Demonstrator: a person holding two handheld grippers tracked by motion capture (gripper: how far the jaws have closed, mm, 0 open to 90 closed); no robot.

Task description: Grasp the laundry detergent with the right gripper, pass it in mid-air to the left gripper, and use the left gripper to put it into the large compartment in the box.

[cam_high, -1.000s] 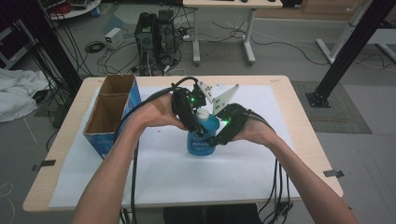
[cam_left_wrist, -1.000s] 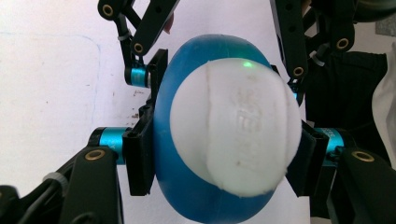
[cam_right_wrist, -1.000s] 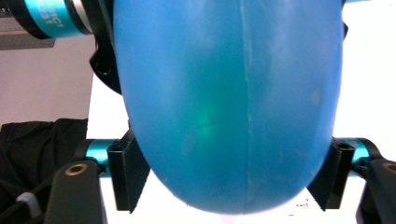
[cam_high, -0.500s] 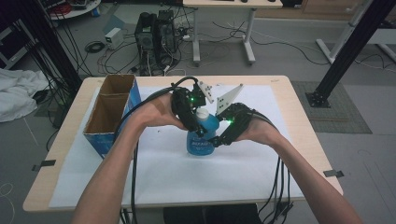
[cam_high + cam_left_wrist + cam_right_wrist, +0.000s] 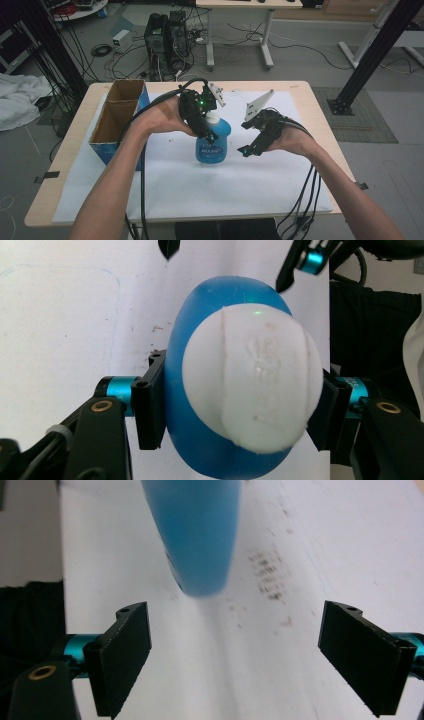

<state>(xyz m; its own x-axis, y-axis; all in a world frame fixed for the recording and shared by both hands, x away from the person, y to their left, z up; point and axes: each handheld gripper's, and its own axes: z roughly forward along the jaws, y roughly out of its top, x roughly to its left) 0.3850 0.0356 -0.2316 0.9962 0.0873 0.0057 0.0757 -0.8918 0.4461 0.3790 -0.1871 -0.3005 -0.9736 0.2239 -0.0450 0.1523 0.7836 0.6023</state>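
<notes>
The left hand-held gripper is clamped on the blue bottle, its two black pads pressing the bottle's shoulders from either side just under the white cap; in the left gripper view the cap sits squarely between the jaws, facing the camera. The bottle stands upright on the white sheet that covers the bench, directly below that gripper. The right hand-held gripper hangs just beside the bottle, apart from it, and its jaws have just been opening: in the right gripper view they stand wide with nothing between the pads, the bottle's blue side lying ahead of them and beyond their tips. An open cardboard box with blue sides rests on the bench on the far side of the left hand-held gripper from the bottle, well apart from the right one.
</notes>
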